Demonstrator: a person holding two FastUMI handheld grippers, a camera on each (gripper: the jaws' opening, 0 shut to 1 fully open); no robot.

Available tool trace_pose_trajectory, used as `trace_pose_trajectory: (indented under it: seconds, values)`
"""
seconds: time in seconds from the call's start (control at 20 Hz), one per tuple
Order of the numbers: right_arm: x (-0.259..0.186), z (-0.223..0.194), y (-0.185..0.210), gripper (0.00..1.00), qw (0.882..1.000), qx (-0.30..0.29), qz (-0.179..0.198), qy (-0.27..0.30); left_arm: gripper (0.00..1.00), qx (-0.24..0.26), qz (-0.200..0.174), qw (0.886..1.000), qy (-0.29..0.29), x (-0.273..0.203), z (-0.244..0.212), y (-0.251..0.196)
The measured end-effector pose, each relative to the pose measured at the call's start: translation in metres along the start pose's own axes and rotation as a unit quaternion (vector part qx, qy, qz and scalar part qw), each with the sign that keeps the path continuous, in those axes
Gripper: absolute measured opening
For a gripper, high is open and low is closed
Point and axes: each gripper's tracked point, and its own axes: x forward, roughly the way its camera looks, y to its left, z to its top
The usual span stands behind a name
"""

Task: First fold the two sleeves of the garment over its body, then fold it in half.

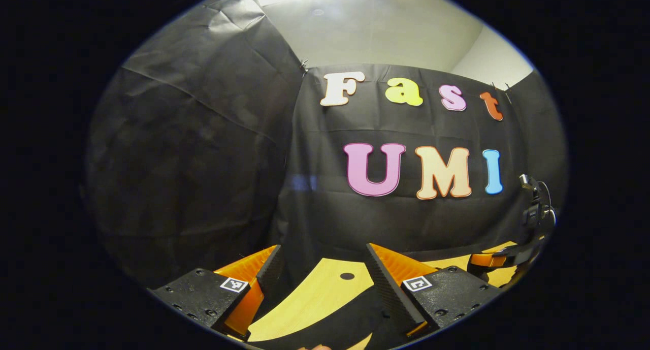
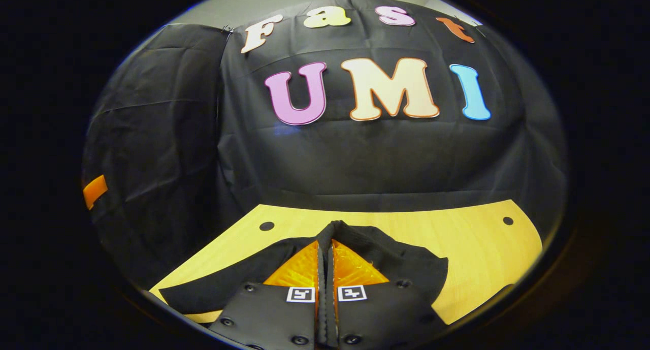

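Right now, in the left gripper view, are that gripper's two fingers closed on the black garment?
No: the left gripper stands wide open, bare wooden table showing between its fingers above the black garment.

Dim booth — fisheye-warped edges

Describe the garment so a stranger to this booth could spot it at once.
Start at the wooden table in front of the black cloth wall. On its near part lies the garment, black fabric, part of it raised into a peak at the right gripper. It is the one soft, dark thing on the pale wood.
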Motion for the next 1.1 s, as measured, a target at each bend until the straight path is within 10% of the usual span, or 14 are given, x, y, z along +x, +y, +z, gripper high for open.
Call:
trace_pose_trajectory:
  seconds: [0.9, 1.1]
  values:
    - [0.073, -0.064, 0.085, 0.05, 0.996, -0.027, 0.046, 0.067, 0.95, 0.011, 0.07, 0.995, 0.07, -0.04, -0.062, 0.081]
    - [0.058, -0.031, 0.081, 0.96, 0.998, -0.051, 0.042, 0.006, 0.95, 0.0, 0.082, 0.99, 0.115, -0.05, -0.102, 0.094]
